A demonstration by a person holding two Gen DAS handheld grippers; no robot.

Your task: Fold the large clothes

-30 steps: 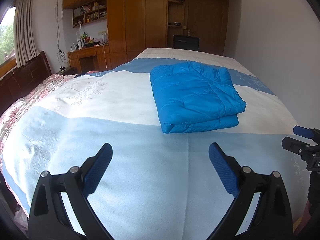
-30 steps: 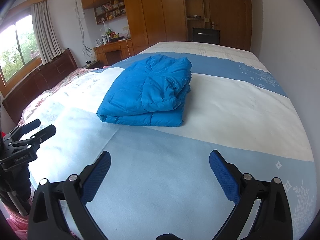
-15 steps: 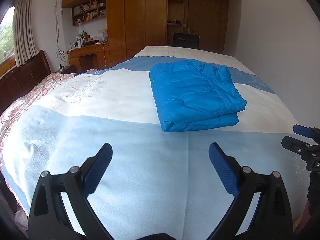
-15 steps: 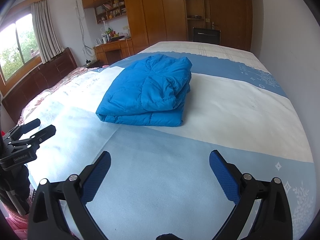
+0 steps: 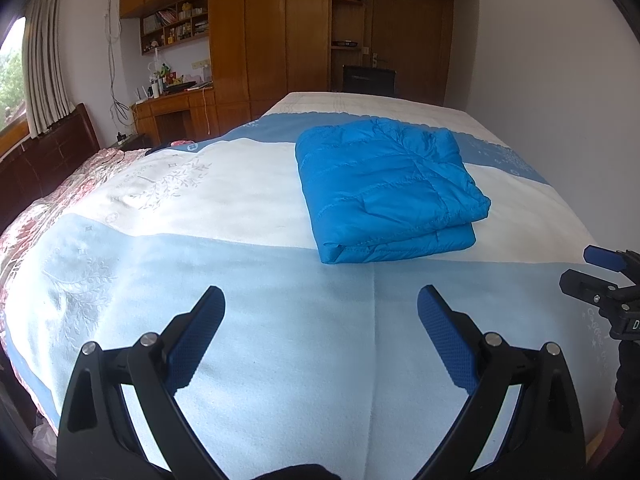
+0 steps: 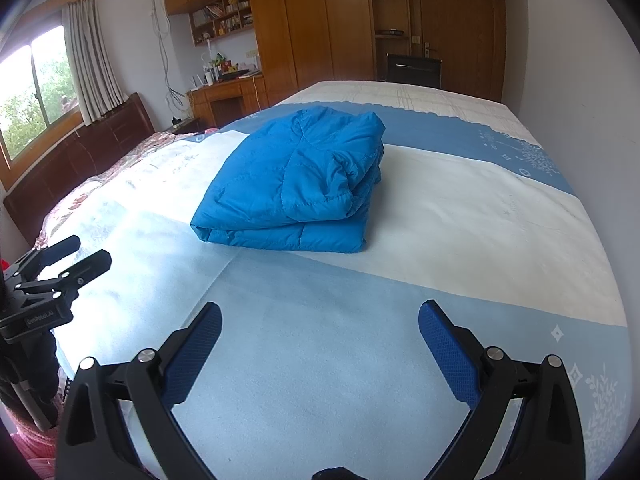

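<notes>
A folded blue puffer jacket lies on a wide bed, resting on the white band of the bedspread with its near edge just at the seam where the pale blue band begins. In the left wrist view it sits at about 1 o'clock from the left claw; in the right wrist view it sits at about 11 o'clock from the right claw. Both claws are released, fingers spread wide, hovering over the pale blue band and grasping nothing, well apart from the jacket. Each claw also shows at the edge of the other's view, at 3 o'clock and 9 o'clock. A dark wooden headboard runs along the bed at 9 to 10 o'clock, with a curtained window behind it. Beyond the bed, at 12 o'clock, stands a wall of wooden wardrobes, with a cluttered desk and open shelves at 11 o'clock. A plain pale wall borders the bed at 2 o'clock
</notes>
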